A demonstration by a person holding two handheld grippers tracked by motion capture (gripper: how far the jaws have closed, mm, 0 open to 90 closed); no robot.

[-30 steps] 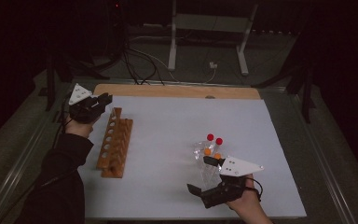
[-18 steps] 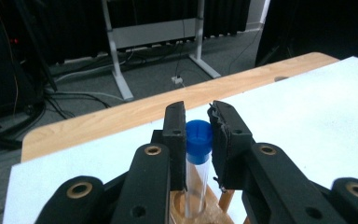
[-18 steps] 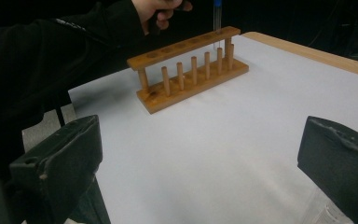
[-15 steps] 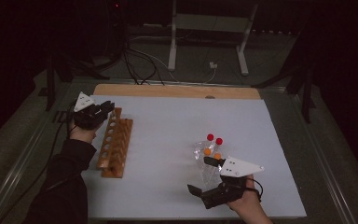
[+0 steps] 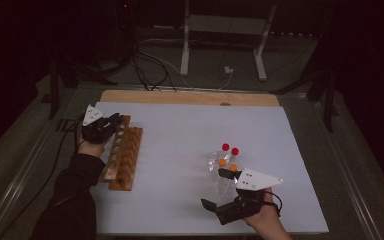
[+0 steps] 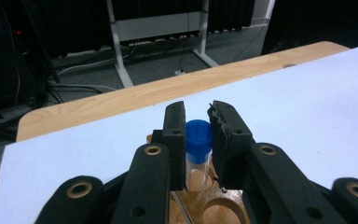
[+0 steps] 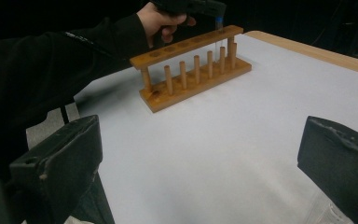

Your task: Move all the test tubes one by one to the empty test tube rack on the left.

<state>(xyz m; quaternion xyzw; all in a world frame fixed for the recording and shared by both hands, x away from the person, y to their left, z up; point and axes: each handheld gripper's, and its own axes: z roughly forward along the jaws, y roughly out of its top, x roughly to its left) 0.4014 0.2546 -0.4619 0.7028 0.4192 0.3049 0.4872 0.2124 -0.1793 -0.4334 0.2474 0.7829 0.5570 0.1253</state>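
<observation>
A wooden tube rack (image 5: 124, 156) lies on the left of the white mat. My left gripper (image 5: 114, 121) hovers over its far end, shut on a clear tube with a blue cap (image 6: 199, 137); the tube's lower part reaches down at a rack hole (image 6: 214, 210). In the right gripper view the same rack (image 7: 193, 70) stands ahead, with the tube (image 7: 219, 28) hanging over its far end. My right gripper (image 5: 215, 189) rests open near the front edge, nothing between its jaws. Several clear tubes with red and orange caps (image 5: 228, 155) lie just beyond it.
The white mat (image 5: 180, 135) covers a wooden table whose bare strip (image 5: 190, 97) runs along the far side. A metal stand (image 5: 220, 30) and cables (image 5: 150, 65) lie on the floor behind. A dark sleeve (image 5: 70, 200) reaches in at the left.
My left hand has come down and slightly right with the blue-capped tube, from above the rack's far corner onto its far end. The right hand has stayed still.
</observation>
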